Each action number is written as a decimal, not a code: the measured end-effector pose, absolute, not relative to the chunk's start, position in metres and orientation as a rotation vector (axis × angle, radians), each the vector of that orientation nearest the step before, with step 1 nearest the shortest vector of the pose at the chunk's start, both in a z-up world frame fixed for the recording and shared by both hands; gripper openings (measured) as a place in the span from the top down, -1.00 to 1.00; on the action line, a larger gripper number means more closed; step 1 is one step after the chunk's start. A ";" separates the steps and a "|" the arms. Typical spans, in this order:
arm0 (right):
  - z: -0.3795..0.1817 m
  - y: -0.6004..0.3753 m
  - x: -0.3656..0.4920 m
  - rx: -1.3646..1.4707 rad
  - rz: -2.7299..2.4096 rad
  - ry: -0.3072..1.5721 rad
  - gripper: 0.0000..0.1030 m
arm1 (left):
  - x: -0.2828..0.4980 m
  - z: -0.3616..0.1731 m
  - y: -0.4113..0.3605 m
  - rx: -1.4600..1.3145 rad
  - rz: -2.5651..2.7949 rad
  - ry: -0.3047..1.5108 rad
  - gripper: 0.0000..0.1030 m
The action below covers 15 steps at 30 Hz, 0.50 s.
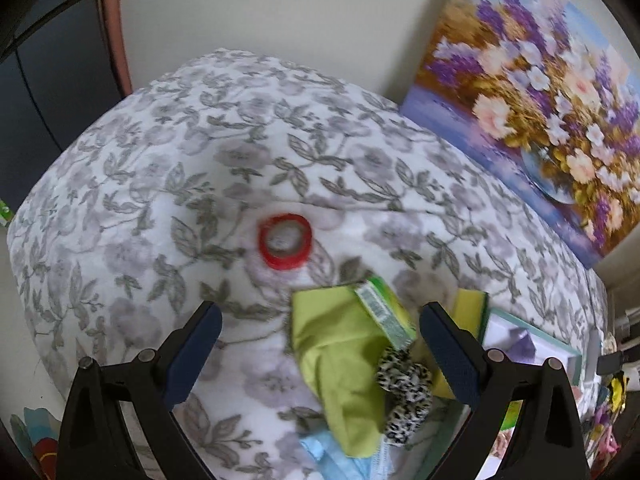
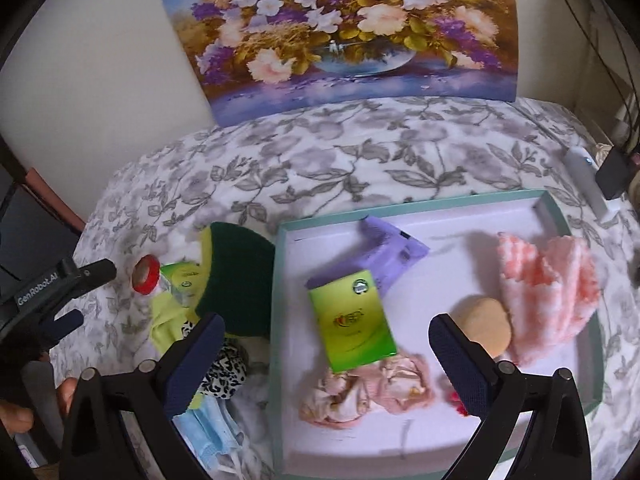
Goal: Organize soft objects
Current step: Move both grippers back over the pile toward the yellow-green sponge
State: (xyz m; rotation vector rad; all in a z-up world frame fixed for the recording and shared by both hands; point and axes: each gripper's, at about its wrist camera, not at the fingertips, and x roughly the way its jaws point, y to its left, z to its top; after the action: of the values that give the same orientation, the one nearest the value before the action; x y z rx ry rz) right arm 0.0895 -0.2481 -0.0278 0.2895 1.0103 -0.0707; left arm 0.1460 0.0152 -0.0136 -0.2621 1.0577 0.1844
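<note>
The tray [image 2: 560, 216] already holds a pink knitted cloth [image 2: 548, 280], a green packet [image 2: 352, 320], a round sponge [image 2: 486, 330] and a pink scrunchie [image 2: 368, 392]. Left of the tray, a lime cloth [image 1: 336, 344], leopard scrunchie [image 1: 406, 392], blue mask [image 2: 210, 428] and red tape roll [image 1: 285, 240] are not yet sorted. Both the left gripper [image 1: 320, 344] and right gripper [image 2: 326, 356] have their jaws wide and empty. The step seems to be choosing the next of 4 pieces; the lime cloth calls for a low pinch.

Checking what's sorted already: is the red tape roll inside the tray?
No, the red tape roll lies on the floral cloth, left of the tray.
</note>
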 end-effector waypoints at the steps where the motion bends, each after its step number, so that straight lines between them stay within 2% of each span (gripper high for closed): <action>1: -0.029 -0.246 0.090 0.280 -0.072 1.013 -1.00 | 0.146 -0.014 0.018 -0.265 0.188 1.057 -0.93; 15: -0.038 -0.206 0.109 0.193 -0.027 1.076 -1.00 | 0.152 -0.031 0.047 -0.309 0.225 1.110 -0.93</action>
State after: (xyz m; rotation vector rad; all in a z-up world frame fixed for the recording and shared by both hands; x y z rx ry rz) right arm 0.1093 -0.2064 -0.0384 0.1930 1.0760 -0.0274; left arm 0.1522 0.0471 -0.0307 -0.3094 1.1102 0.2251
